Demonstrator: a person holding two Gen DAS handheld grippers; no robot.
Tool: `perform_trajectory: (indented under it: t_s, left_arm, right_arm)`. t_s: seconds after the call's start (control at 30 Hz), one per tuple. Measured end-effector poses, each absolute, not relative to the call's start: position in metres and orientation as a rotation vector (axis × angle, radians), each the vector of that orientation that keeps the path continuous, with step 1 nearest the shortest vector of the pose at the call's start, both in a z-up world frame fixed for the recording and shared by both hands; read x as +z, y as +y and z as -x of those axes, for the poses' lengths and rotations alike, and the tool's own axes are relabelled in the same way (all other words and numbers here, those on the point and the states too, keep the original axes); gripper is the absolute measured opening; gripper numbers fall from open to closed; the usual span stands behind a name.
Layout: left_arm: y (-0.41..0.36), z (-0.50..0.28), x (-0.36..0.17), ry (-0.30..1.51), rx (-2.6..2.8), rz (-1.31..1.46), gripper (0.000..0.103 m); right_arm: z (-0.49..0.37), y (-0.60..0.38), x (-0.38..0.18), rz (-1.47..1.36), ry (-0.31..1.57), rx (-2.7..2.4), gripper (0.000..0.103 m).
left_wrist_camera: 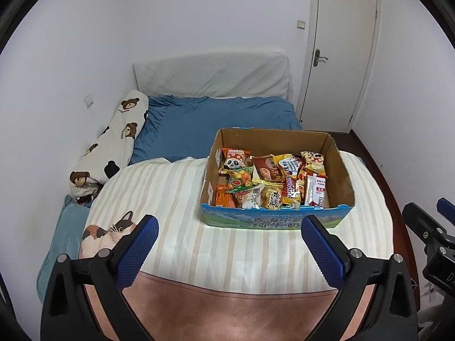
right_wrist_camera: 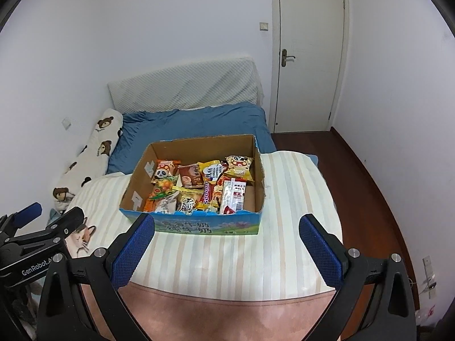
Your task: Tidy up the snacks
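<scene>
An open cardboard box (left_wrist_camera: 339, 159) with a blue printed front stands on the striped blanket; it also shows in the right wrist view (right_wrist_camera: 136, 170). Several snack packets (left_wrist_camera: 270, 182) fill it, among them a panda packet (left_wrist_camera: 234, 160) and a white-red bar (left_wrist_camera: 315, 191); the snack packets also show in the right wrist view (right_wrist_camera: 199, 187). My left gripper (left_wrist_camera: 229, 227) is open and empty, held in front of the box. My right gripper (right_wrist_camera: 226, 226) is open and empty, also just short of the box front.
A striped blanket (left_wrist_camera: 176, 207) with a cat print (left_wrist_camera: 108, 233) covers the bed, over a blue sheet (left_wrist_camera: 213, 119). A bear-print pillow (left_wrist_camera: 113, 142) lies along the left wall. A white door (right_wrist_camera: 310, 54) and dark wood floor (right_wrist_camera: 355, 170) are on the right.
</scene>
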State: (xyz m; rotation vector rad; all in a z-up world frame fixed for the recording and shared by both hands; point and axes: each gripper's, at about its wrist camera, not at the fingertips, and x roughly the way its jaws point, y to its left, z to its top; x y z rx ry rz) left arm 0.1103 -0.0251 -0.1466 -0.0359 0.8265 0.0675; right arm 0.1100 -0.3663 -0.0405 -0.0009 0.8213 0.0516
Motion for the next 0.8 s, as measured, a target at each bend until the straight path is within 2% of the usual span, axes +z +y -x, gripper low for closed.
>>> perform_trajectory:
  t_s: [0.33, 0.8]
  left_arm:
    - [-0.032, -0.15, -0.176, 0.889, 0.056, 0.019, 0.103]
    - [-0.039, -0.203, -0.212, 1.057, -0.004, 0.039, 0.103]
  right_arm:
    - [-0.152, -0.364, -0.071, 0.025, 0.861, 0.018, 0.103]
    - [-0.208, -0.368, -0.115, -0.011, 1.022, 0.051, 0.103]
